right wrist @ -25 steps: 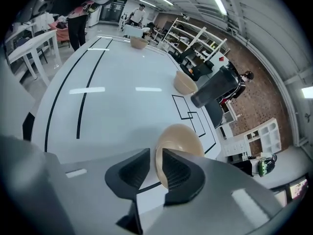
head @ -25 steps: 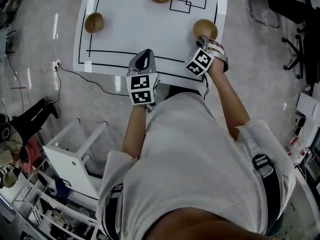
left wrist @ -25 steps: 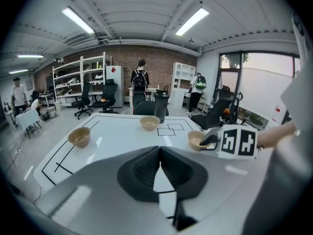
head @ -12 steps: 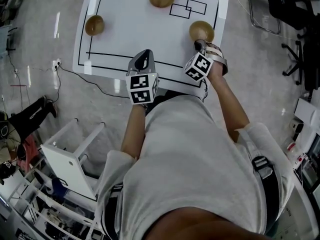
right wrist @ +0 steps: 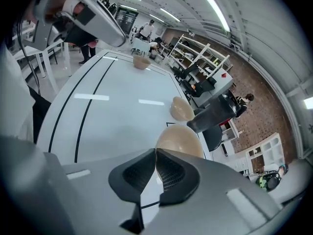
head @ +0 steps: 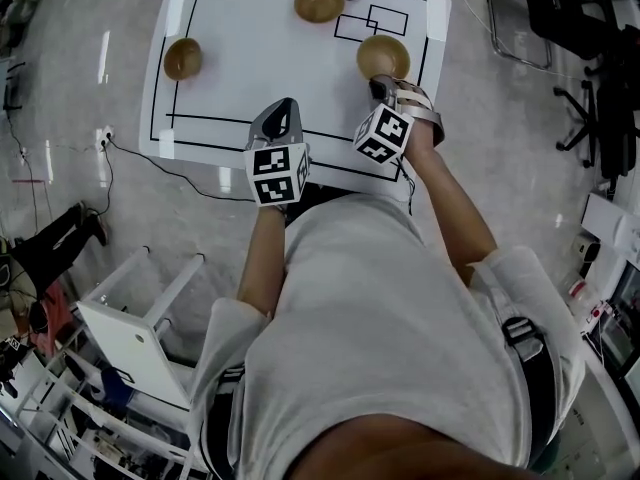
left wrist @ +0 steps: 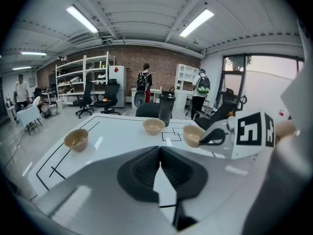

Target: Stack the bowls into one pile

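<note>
Bowl [right wrist: 182,139], rim just clamped, right hand-held gripper [right wrist: 155,152]

The person reaches forward with both bare forearms, left [head: 260,258] and right [head: 455,203]. The left grey two-jaw gripper [head: 287,106], with its black-and-white marker cube [head: 276,173], points forward and down, its ribbed jaws pressed together with nothing between them. The right grey gripper [head: 379,85] is further forward and tilts more steeply. Its jaws have just been closing and now pinch the near rim of a round tan bowl [head: 383,56].
</note>
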Demonstrator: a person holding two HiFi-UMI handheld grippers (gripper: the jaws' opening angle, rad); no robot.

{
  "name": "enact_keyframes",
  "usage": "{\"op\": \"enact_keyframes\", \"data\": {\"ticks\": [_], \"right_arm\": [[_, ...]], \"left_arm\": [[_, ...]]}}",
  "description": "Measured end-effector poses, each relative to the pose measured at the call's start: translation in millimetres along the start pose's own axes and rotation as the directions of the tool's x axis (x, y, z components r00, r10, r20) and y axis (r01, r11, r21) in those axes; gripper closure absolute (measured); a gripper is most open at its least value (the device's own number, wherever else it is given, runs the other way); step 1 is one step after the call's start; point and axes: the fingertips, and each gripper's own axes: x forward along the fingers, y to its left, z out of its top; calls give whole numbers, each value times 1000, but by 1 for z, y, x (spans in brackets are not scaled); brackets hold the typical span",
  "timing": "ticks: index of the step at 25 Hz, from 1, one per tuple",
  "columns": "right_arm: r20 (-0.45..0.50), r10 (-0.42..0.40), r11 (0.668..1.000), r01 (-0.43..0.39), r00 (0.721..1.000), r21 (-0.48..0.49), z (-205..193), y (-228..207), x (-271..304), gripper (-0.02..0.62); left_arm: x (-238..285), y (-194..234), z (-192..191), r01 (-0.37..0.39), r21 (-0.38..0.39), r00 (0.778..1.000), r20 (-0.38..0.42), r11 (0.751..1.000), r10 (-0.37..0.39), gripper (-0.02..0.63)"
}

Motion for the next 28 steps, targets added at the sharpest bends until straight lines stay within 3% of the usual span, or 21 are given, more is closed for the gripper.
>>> {"op": "enact_keyframes", "data": {"ticks": [8,28], "right_arm": [[52,-31,999,29,998,31,58,-8,-7,584],[140,44,991,-26,989,-128,175,18,14,584]], "left_arm": [[1,45,14,16,14,1000,17,1000,-16,603],[-13,150,-1,-89,-84,996,-3,993,89,603]]}}
